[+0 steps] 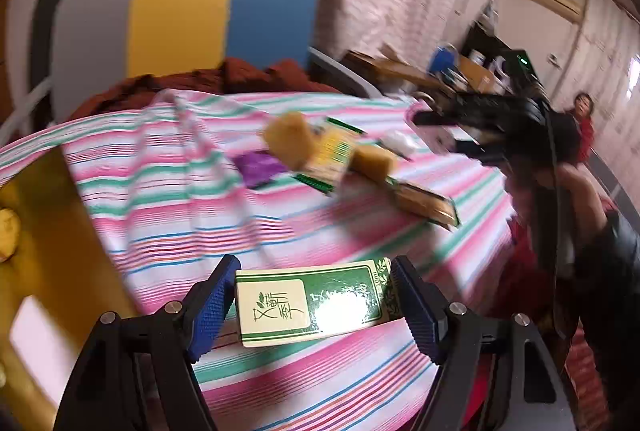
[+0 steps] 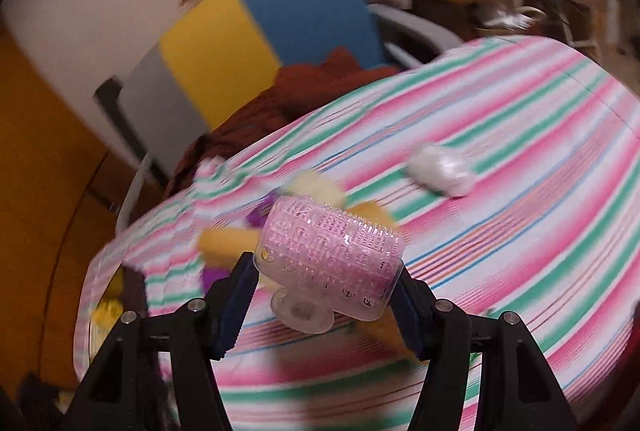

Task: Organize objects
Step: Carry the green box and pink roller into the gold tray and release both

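My left gripper (image 1: 314,301) is shut on a flat green and cream box (image 1: 310,301) with printed characters, held above the striped cloth (image 1: 168,199). Farther off lie two more green boxes (image 1: 334,155) (image 1: 426,205), two yellow sponge blocks (image 1: 290,143) (image 1: 374,159) and a purple packet (image 1: 260,167). My right gripper (image 2: 326,289) is shut on a pink plastic hair roller (image 2: 332,261), lifted over a blurred pile of yellow and purple items (image 2: 230,245). A white crumpled packet (image 2: 440,169) lies on the cloth at the right. The right gripper (image 1: 472,123) also shows in the left wrist view, at the far right.
A chair with a grey, yellow and blue back (image 1: 180,19) holds a dark red cloth (image 1: 224,77) behind the table. A cluttered desk (image 1: 460,71) and a person (image 1: 584,123) are at the far right. Yellow floor (image 2: 36,171) lies left of the table.
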Tool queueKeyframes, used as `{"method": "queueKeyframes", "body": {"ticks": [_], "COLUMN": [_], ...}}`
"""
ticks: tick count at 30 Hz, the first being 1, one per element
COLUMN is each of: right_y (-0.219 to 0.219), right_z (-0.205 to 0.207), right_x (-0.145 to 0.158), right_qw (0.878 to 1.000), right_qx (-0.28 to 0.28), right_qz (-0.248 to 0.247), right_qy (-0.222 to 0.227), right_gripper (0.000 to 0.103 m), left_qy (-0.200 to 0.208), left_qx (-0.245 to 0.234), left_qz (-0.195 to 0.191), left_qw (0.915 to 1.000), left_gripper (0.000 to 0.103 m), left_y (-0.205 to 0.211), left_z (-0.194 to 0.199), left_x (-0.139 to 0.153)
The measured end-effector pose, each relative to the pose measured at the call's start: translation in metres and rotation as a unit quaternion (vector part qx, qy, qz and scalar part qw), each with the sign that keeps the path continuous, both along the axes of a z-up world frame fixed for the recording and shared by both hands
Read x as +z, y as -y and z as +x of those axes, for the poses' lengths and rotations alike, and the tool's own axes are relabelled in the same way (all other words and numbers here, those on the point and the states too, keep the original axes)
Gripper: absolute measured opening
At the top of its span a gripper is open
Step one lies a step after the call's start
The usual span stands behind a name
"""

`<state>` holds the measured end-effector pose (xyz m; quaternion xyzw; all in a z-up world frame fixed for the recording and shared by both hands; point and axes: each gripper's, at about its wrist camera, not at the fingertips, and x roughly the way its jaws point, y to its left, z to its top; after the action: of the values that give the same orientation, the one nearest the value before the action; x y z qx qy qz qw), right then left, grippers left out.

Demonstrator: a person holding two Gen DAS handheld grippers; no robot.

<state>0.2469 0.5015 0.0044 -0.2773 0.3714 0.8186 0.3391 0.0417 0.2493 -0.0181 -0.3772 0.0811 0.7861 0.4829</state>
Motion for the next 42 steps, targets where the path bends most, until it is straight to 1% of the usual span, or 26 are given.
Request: {"method": "queueKeyframes", "body": {"ticks": [2, 5, 8, 10, 12, 13, 15, 17, 21, 23, 25, 26, 27, 28, 30, 32, 36, 39, 42], "right_y": [0.017, 0.041, 0.076, 0.097, 0.12, 0.131, 0.154, 0.176, 0.2, 0.208, 0.213, 0.216, 0.218, 0.222, 0.23, 0.238, 0.25, 0.254, 0.26], "right_z": [-0.01, -0.048, -0.086, -0.107, -0.134, -0.146, -0.171, -0.196, -0.242, -0.263, -0.284, -0.29, -0.292, -0.294, -0.294, -0.291, -0.28, -0.271, -0.264], "right_x": [0.006, 0.011, 0.016, 0.017, 0.018, 0.018, 0.017, 0.016, 0.012, 0.013, 0.011, 0.01, 0.011, 0.011, 0.007, 0.0, -0.01, -0.015, -0.015], "right_qw": [1.0, 0.997, 0.992, 0.987, 0.98, 0.976, 0.968, 0.959, 0.951, 0.949, 0.946, 0.945, 0.945, 0.943, 0.94, 0.937, 0.937, 0.937, 0.937], "right_qx": [0.026, 0.07, 0.126, 0.161, 0.198, 0.215, 0.25, 0.282, 0.309, 0.314, 0.324, 0.324, 0.326, 0.329, 0.34, 0.347, 0.349, 0.346, 0.344], "right_qz": [0.006, 0.008, 0.009, 0.007, 0.005, 0.003, 0.001, 0.001, -0.001, -0.003, -0.016, -0.024, -0.028, -0.031, -0.032, -0.029, -0.003, 0.011, 0.033], "right_qy": [0.0, -0.008, -0.02, -0.026, -0.03, -0.031, -0.029, -0.024, -0.012, -0.014, -0.021, -0.024, -0.026, -0.028, -0.023, -0.007, 0.024, 0.034, 0.044], "right_gripper": [0.064, 0.064, 0.064, 0.064, 0.064, 0.064, 0.064, 0.064, 0.064, 0.066, 0.077, 0.085, 0.086, 0.086, 0.086, 0.086, 0.09, 0.093, 0.095], "left_qy": [-0.004, -0.013, -0.021, -0.026, -0.028, -0.028, -0.027, -0.026, -0.021, -0.02, -0.009, -0.004, 0.003, 0.008, 0.022, 0.024, 0.019, 0.014, -0.002], "left_qx": [0.026, 0.069, 0.123, 0.16, 0.199, 0.197, 0.238, 0.268, 0.315, 0.328, 0.341, 0.348, 0.362, 0.37, 0.379, 0.386, 0.391, 0.396, 0.397], "left_qz": [0.005, 0.013, 0.021, 0.021, 0.023, 0.024, 0.023, 0.025, 0.023, 0.016, 0.015, 0.013, 0.005, 0.003, 0.002, -0.007, -0.017, -0.019, -0.029], "left_qw": [0.9996, 0.9974, 0.992, 0.9866, 0.9793, 0.9797, 0.9706, 0.9628, 0.9486, 0.9443, 0.9398, 0.9373, 0.9322, 0.9289, 0.9251, 0.9223, 0.92, 0.9179, 0.9175], "left_gripper": [0.078, 0.078, 0.078, 0.078, 0.078, 0.078, 0.078, 0.078, 0.078, 0.079, 0.079, 0.08, 0.081, 0.081, 0.081, 0.081, 0.082, 0.082, 0.082], "left_y": [0.019, 0.051, 0.091, 0.115, 0.142, 0.152, 0.176, 0.194, 0.218, 0.227, 0.235, 0.238, 0.243, 0.247, 0.257, 0.263, 0.269, 0.268, 0.26], "left_z": [-0.009, -0.022, -0.036, -0.046, -0.06, -0.066, -0.083, -0.096, -0.124, -0.135, -0.147, -0.15, -0.154, -0.153, -0.152, -0.147, -0.134, -0.124, -0.118], "left_x": [0.007, 0.017, 0.024, 0.027, 0.03, 0.03, 0.031, 0.03, 0.025, 0.023, 0.02, 0.018, 0.014, 0.011, 0.003, -0.002, -0.008, -0.004, 0.004]}}
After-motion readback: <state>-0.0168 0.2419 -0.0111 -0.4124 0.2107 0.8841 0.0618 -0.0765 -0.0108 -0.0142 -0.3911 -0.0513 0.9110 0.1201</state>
